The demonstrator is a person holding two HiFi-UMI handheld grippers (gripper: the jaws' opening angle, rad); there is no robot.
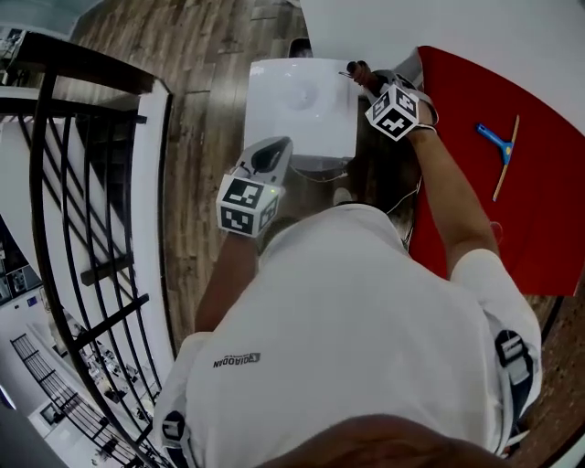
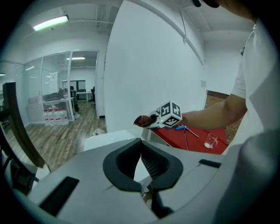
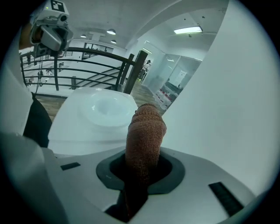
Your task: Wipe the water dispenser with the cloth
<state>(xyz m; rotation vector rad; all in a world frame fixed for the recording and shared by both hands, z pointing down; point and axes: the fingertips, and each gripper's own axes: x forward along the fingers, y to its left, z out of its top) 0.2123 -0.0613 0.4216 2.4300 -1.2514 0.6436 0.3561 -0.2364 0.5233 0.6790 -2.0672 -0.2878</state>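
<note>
The white water dispenser (image 1: 302, 105) stands below me, its top with a round recess (image 3: 100, 111) facing up. My right gripper (image 1: 366, 77) is shut on a brown cloth (image 3: 145, 133), which sticks out past the jaws as a rolled wad above the dispenser's back right corner, next to the white wall. The left gripper view shows that cloth (image 2: 142, 120) just above the dispenser's top (image 2: 109, 139); contact is unclear. My left gripper (image 1: 272, 148) hovers at the dispenser's near edge, its jaws (image 2: 141, 146) shut with nothing in them.
A red table (image 1: 539, 210) lies to the right, bearing a blue-handled squeegee (image 1: 496, 144) and a small glass (image 2: 211, 141). A black railing (image 1: 64, 183) over a stairwell runs along the left. The white wall (image 1: 457, 27) stands right behind the dispenser.
</note>
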